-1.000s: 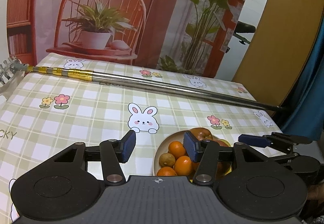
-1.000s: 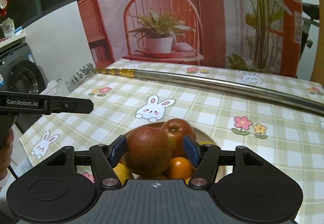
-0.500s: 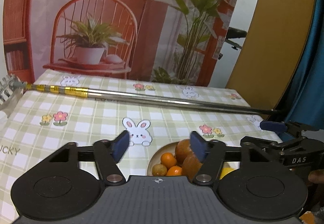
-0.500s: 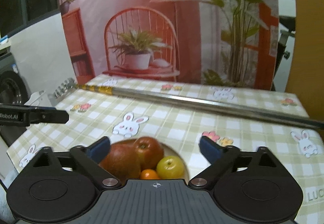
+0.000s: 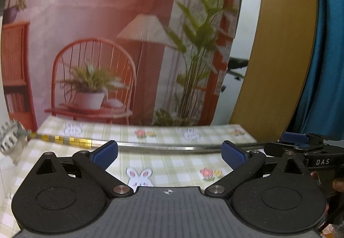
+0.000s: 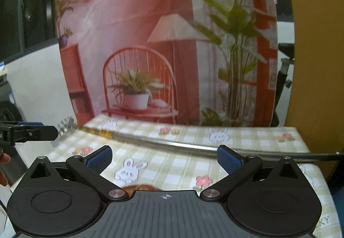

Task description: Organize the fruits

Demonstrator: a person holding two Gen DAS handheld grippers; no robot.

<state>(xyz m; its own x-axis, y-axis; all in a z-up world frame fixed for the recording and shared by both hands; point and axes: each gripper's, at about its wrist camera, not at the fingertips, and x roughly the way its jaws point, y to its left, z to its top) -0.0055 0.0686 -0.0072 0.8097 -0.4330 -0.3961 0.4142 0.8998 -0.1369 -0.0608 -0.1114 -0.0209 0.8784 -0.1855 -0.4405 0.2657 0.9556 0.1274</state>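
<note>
Left wrist view: the left gripper (image 5: pixel 169 153) is opening, its blue pads well apart with nothing between them, only the checked tablecloth (image 5: pixel 176 164) with its rabbit print (image 5: pixel 139 176) showing through the gap. No fruit appears in this view at all; whatever lies closer to the person is hidden under the gripper's black body. A long metal pole (image 5: pixel 163 147) lies across the table, its long axis running side to side, the gold-banded end and a toothed head (image 5: pixel 9 136) pointing to the left edge. At the far right the right gripper (image 5: pixel 301 141) juts in, seen side-on.

Right wrist view: the right gripper (image 6: pixel 164 157) is spread wide and empty, nothing touching its pads. The only trace of the fruits (image 6: pixel 139 186) is a blurred reddish-orange sliver just above the gripper's body, low in the middle; how it lies and which way any single fruit points cannot be told, and round fruit would give no clear long axis anyway. The pole crosses here too, its toothed end to the left. The left gripper (image 6: pixel 40 130) pokes in at the left edge.

Judging by this, neither tool carries anything and the fruit sits gathered in one spot, so the sorting looks done or nearly so; how many pieces remain loose cannot be seen
</note>
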